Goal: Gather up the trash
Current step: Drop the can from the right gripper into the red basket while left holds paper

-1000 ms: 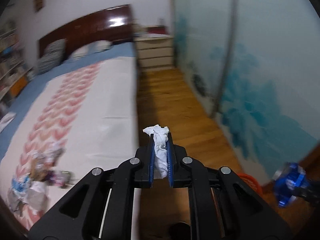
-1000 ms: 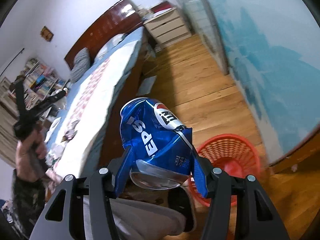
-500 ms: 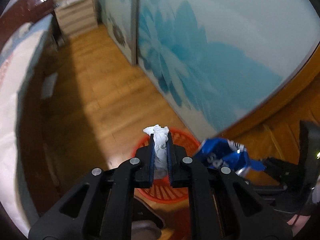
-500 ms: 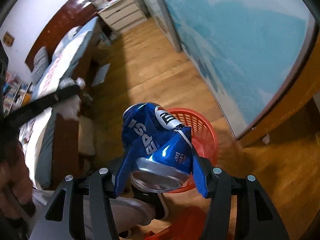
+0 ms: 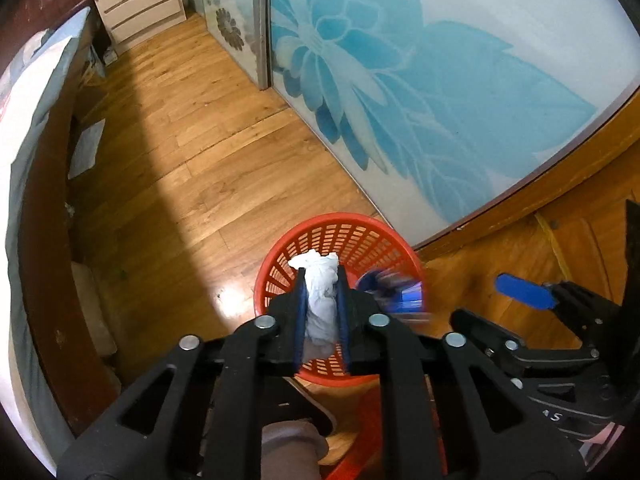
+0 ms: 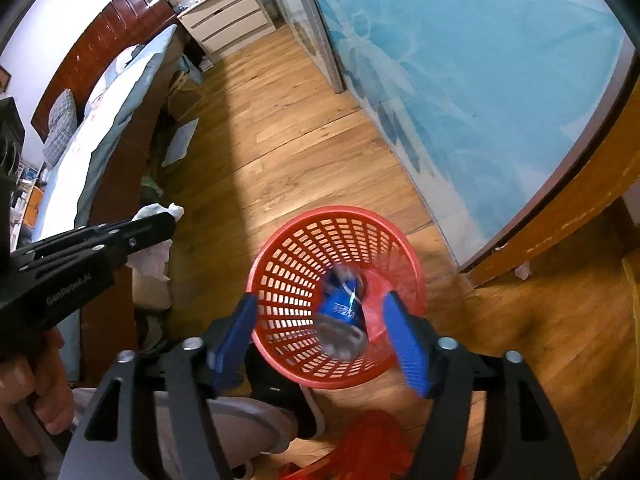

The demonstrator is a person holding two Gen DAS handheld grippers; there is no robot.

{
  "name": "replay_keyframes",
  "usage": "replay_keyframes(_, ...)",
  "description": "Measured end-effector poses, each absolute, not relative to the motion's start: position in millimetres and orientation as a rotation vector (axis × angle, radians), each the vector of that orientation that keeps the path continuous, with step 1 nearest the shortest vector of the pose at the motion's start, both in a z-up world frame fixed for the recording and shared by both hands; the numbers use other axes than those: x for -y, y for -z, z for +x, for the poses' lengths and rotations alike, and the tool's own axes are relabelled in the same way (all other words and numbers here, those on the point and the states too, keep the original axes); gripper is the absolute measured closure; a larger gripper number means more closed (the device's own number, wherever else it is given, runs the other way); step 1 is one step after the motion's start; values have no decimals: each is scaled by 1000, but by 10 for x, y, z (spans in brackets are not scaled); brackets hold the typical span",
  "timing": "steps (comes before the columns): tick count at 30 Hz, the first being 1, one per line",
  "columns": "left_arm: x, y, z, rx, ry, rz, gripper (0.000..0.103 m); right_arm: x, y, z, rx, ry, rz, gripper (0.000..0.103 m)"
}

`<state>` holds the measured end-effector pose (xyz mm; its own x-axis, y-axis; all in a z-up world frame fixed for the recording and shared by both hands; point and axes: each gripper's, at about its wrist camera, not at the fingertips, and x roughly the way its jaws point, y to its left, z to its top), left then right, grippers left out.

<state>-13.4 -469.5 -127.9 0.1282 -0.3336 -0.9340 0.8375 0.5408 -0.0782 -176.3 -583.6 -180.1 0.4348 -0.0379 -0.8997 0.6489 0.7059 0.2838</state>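
Observation:
A red plastic mesh basket (image 5: 340,236) (image 6: 304,248) stands on the wooden floor by the sliding door. My left gripper (image 5: 321,276) is shut on a crumpled white tissue (image 5: 318,280) and holds it above the basket's near rim. My right gripper (image 6: 328,320) is open over the basket. The crushed blue Pepsi can (image 6: 342,312) is blurred, inside the basket below the open fingers; it also shows in the left wrist view (image 5: 394,292). The right gripper appears at the right of the left wrist view (image 5: 524,292).
A bed (image 6: 116,120) with a dark wooden frame runs along the left. A white drawer chest (image 6: 224,20) stands at the far end. A glass sliding door with a blue flower print (image 5: 400,80) borders the right. Something red (image 6: 372,444) lies by my feet.
The right gripper opened and let go of the Pepsi can, which dropped into the basket. Both grippers moved closer over the basket; the left still grips the tissue.

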Motion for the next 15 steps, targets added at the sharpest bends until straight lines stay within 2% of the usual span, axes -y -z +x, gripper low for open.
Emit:
replay_keyframes(1, 4686, 1274, -127, -1141, 910, 537, 76, 5828, 1775, -1779, -1039, 483, 669, 31)
replay_keyframes(2, 4677, 1263, -121, -1136, 906, 528, 61, 5818, 1743, -1787, -1036, 492, 659, 29)
replay_keyframes(4, 4636, 1216, -109, -1112, 893, 508, 47, 5813, 1682, -1802, -1024, 518, 633, 25)
replay_keyframes(8, 4566, 1151, -94, -1083, 873, 487, 42, 5800, 1480, -1826, -972, 538, 588, 22)
replay_keyframes(15, 4377, 1038, -6, -1059, 839, 425, 41, 5719, 1215, -1802, -918, 519, 568, 21)
